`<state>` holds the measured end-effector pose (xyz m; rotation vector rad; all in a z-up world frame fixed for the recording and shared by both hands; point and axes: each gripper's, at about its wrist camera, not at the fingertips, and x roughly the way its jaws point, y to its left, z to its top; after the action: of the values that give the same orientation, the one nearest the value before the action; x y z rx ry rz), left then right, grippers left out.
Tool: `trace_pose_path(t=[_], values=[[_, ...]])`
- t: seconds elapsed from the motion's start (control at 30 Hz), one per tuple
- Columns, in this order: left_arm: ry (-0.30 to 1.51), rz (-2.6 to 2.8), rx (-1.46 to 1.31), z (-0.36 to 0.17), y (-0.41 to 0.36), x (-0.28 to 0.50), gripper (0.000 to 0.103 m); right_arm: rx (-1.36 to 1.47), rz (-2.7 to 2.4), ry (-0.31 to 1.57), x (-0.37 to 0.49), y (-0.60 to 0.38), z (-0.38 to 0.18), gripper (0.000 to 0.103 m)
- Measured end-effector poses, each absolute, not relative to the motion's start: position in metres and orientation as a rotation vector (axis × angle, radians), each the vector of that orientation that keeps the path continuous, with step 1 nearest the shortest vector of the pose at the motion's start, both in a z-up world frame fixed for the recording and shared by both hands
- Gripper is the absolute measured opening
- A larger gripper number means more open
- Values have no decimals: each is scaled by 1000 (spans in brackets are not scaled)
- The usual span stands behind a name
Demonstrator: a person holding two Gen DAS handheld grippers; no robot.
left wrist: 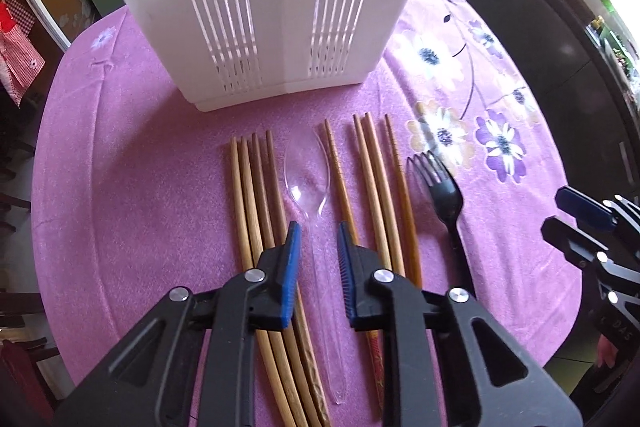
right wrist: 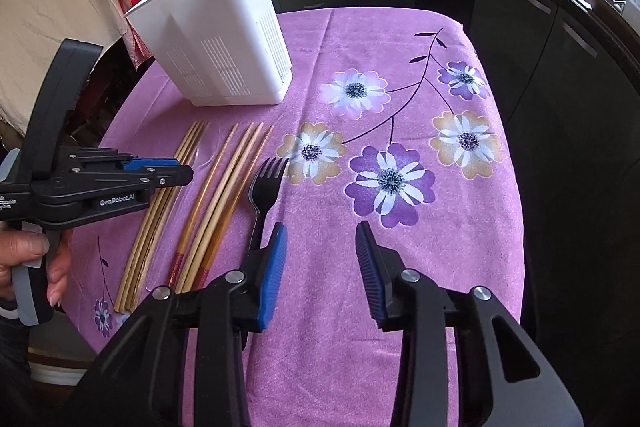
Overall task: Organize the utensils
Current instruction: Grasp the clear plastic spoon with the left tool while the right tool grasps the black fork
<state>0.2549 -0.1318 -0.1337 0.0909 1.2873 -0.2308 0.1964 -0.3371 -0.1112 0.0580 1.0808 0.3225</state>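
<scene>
A clear plastic spoon (left wrist: pixel 308 171) lies on the purple tablecloth (left wrist: pixel 140 167) amid wooden chopsticks: one bunch (left wrist: pixel 248 195) to its left, more (left wrist: pixel 376 179) to its right. My left gripper (left wrist: pixel 319 239) points down over the spoon's handle. Its blue pads stand close on either side of the handle with a gap showing, so it is open. A black fork (left wrist: pixel 444 191) lies right of the chopsticks. My right gripper (right wrist: pixel 320 227) is open above bare cloth, and the fork (right wrist: pixel 268 179) runs under its left finger (right wrist: pixel 276 259). The white slotted utensil holder (left wrist: pixel 260 7) stands behind the row.
The holder (right wrist: pixel 224 39) stands at the table's back left. A hand (right wrist: pixel 24 259) carries the left gripper (right wrist: pixel 188 169) over the chopsticks. Dark kitchen cabinets (right wrist: pixel 520 47) run beyond the table's right and far edges. The flowered cloth (right wrist: pixel 400 87) on the right bears no objects.
</scene>
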Motion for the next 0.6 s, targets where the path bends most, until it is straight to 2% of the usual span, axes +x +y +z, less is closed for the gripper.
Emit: trace_pose_path(t=[0.3,0.6], values=[[1324,-201,132,-153,-150,273,11,69,335,1085,200,-336,-115,36],[1301,-195,138,-158,-160,277,9,48,331,1088,200,-332,-114,36]])
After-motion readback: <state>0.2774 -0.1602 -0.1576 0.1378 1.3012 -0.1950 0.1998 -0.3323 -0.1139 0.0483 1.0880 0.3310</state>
